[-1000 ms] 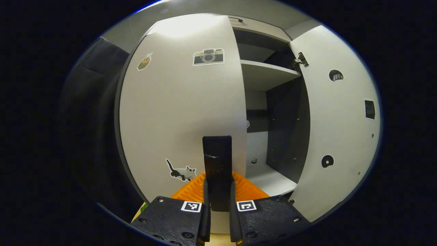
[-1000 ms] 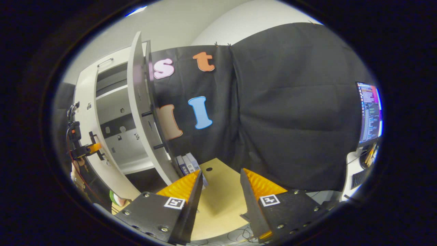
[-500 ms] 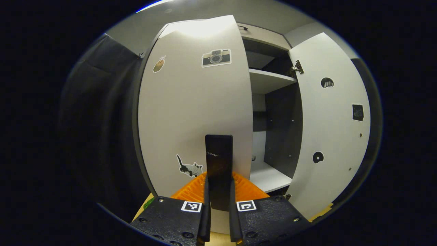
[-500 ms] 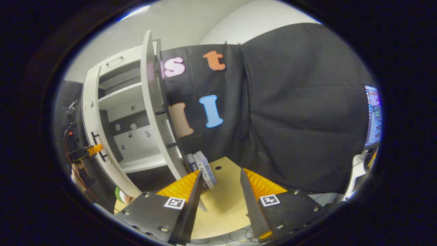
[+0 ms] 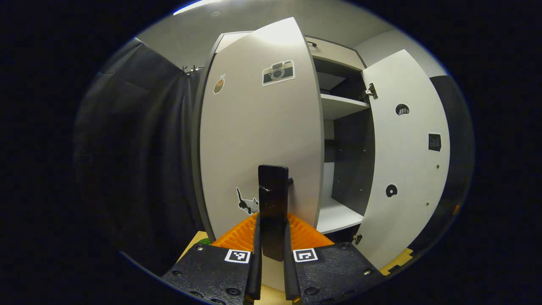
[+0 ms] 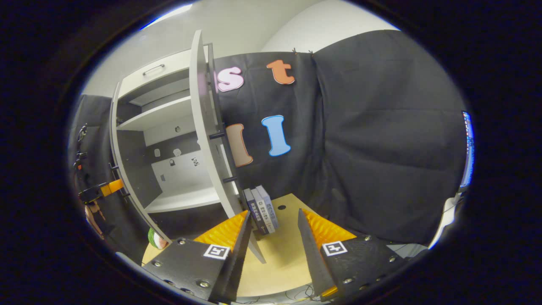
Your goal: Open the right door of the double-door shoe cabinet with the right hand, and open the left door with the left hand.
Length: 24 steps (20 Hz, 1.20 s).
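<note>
Two doors stand ajar: the left gripper (image 5: pixel 271 237) clamps the left door's handle (image 5: pixel 273 199) to swing it; the right gripper (image 6: pixel 271 231), parted, holds nothing, free of the right door (image 6: pixel 207 140).

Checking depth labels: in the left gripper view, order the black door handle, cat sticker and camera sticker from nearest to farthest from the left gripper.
1. black door handle, clamped in the left gripper.
2. cat sticker, low, just left.
3. camera sticker, high up.
</note>
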Tool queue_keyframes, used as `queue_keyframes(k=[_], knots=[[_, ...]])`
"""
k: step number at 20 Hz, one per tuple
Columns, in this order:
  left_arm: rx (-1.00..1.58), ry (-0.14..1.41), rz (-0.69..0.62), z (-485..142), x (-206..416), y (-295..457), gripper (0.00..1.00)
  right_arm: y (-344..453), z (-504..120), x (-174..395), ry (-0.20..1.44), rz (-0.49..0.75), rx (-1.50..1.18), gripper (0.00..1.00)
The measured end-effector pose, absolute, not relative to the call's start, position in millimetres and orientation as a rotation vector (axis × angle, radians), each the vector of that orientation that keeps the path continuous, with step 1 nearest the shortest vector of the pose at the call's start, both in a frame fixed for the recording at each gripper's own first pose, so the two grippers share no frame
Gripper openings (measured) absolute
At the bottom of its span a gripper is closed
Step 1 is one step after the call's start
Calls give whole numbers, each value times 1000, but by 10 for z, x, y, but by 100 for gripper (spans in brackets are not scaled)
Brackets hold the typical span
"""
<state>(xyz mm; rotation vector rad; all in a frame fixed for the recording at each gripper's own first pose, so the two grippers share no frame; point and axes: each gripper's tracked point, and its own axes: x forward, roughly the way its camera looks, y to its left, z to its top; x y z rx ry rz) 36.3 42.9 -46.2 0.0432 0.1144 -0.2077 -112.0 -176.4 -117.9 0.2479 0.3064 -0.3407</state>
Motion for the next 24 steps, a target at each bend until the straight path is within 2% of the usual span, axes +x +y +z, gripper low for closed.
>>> queue_keyframes(k=[2, 3, 4, 5, 7, 8, 14, 24], knots=[[49, 110, -192, -419, 307, 512, 19, -1721, -1208, -1076, 313, -320, 241, 57], [53, 112, -182, -410, 288, 558, 18, -1699, -1224, -1050, 315, -310, 239, 65], [56, 113, -168, -406, 266, 600, 18, -1678, -1233, -1019, 317, -300, 238, 65], [54, 113, -153, -400, 248, 645, 17, -1649, -1246, -995, 320, -288, 237, 57], [66, 112, -121, -405, 200, 789, 15, -1604, -1267, -941, 323, -270, 231, 57], [79, 111, -100, -401, 182, 870, 14, -1581, -1268, -915, 323, -259, 229, 65], [136, 129, 61, -378, 145, 1432, 0, -1465, -1272, -779, 317, -207, 209, 65], [77, 112, -17, -394, 147, 1705, 0, -1473, -1296, -729, 319, -185, 164, 65]])
